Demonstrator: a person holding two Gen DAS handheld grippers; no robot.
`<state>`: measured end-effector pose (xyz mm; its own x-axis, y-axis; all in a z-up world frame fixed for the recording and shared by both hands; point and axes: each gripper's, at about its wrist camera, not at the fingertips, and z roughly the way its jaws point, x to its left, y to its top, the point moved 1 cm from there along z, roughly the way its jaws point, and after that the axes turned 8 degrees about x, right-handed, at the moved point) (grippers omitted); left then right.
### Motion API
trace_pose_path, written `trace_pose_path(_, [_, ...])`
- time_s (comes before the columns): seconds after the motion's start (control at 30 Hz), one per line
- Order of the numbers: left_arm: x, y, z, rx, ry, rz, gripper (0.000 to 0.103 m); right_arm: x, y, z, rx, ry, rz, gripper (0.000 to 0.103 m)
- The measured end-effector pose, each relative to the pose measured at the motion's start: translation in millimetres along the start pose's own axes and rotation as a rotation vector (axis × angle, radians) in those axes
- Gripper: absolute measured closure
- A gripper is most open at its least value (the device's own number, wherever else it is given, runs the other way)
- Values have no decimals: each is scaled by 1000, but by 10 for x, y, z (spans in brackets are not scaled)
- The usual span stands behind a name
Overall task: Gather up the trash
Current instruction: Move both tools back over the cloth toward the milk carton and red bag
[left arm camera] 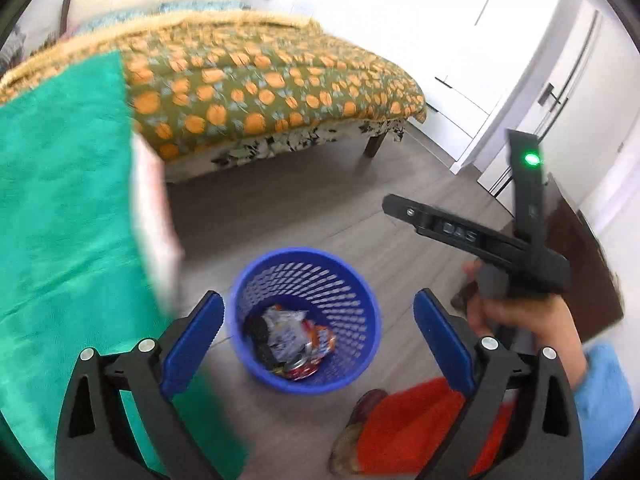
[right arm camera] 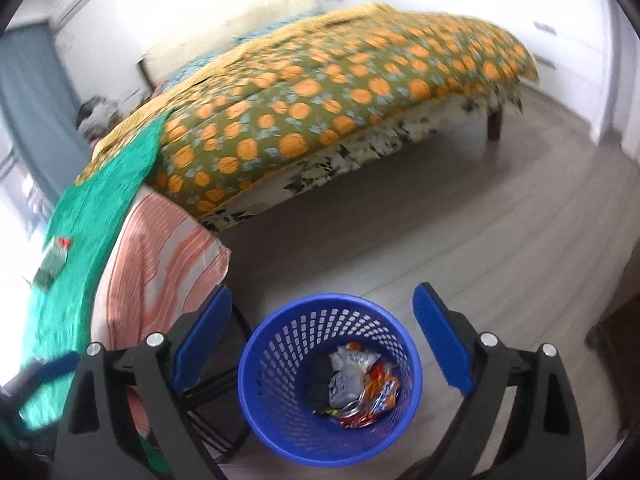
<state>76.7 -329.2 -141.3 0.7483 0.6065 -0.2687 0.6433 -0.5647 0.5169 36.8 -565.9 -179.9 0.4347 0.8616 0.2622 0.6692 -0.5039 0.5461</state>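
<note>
Blue, the perforated plastic bin (right arm camera: pixel 330 380) stands on the grey wood floor (right arm camera: pixel 460 240) near the bed's (right arm camera: pixel 320 100) foot corner, with crumpled wrappers (right arm camera: pixel 360 376) at its bottom. Above it, the left gripper (left arm camera: pixel 318 344) and right gripper (right arm camera: pixel 322 336) each have fingers spread wide, nothing between them.

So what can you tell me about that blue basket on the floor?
The blue basket is a round bin that looks like plastic, its wall full of small slots like a mesh. It stands upright and open-topped on the grey wood-look floor, near the bed. At its bottom lies crumpled trash: shiny wrappers, something orange and red, something dark. Nothing grips it; both views look down into it between open fingers.
</note>
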Motion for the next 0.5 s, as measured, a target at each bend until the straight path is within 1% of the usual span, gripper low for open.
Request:
trace_pose_path(0.07, [160, -209, -229, 0, 15, 5, 8, 241, -72, -23, -22, -10, -91, 13])
trace_pose_path(0.1, [273, -308, -340, 1, 23, 5, 8, 416, -136, -38, -31, -7, -157, 13])
trace_pose_path(0.2, [676, -658, -704, -5, 77, -3, 8, 908, -316, -57, -35, 21, -311, 13])
trace_pose_path(0.23, [788, -728, -790, -7, 95, -9, 8, 1156, -414, -71, -29, 47, -371, 13])
trace_pose_path(0.27, [908, -812, -893, -9, 112, -14, 8, 1326, -480, -86, -22, 72, -405, 13])
trace_pose_path(0.3, [1058, -896, -1005, -11, 133, -21, 8, 1588, -570, -105, -7, 115, -449, 13])
trace_pose_path(0.33, [1249, -996, -1136, -12, 166, -29, 7, 1742, -615, -119, 2, 138, -473, 13])
trace_pose_path(0.37, [1361, -1030, -1193, -13, 185, -32, 7, 1992, -681, -131, 17, 168, -516, 13])
trace_pose_path(0.4, [1564, -1110, -1296, -12, 228, -37, 7, 2246, -737, -128, 34, 189, -561, 13])
trace_pose_path(0.47, [1831, -1173, -1413, -4, 288, -57, 7, 2701, -822, -88, 70, 220, -642, 13])
trace_pose_path(0.5, [2031, -1211, -1502, -3, 316, -75, 7, 2919, -858, -58, 85, 234, -683, 13])
